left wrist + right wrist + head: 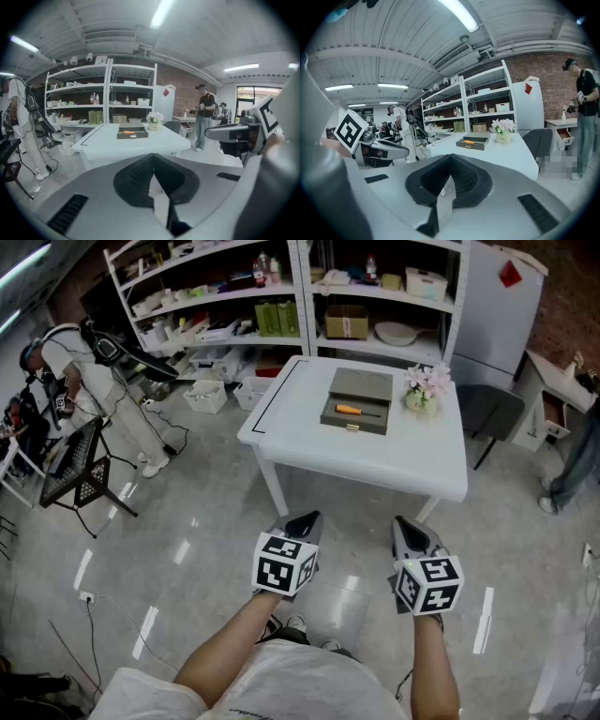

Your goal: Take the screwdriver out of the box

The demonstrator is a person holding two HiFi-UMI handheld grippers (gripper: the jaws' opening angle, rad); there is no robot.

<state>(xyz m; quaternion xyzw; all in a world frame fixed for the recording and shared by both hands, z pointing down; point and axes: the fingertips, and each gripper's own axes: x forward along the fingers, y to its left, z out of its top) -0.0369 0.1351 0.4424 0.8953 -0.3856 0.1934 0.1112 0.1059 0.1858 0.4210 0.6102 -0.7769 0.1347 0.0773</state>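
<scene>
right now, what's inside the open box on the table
A screwdriver with an orange handle lies in the box. Nothing else shows inside. The front wall hides the near strip of its bottom, so small things there can't be ruled out.

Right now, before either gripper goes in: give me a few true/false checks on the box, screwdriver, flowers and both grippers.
1. The orange-handled screwdriver lies inside the open grey box on the white table. True.
2. The left gripper is shut on the screwdriver. False: it is shut on nothing and held short of the table.
3. The pot of pink and white flowers stands on the table beside the box. True.
4. The right gripper is wide open. False: it is shut, with nothing between its jaws.
</scene>
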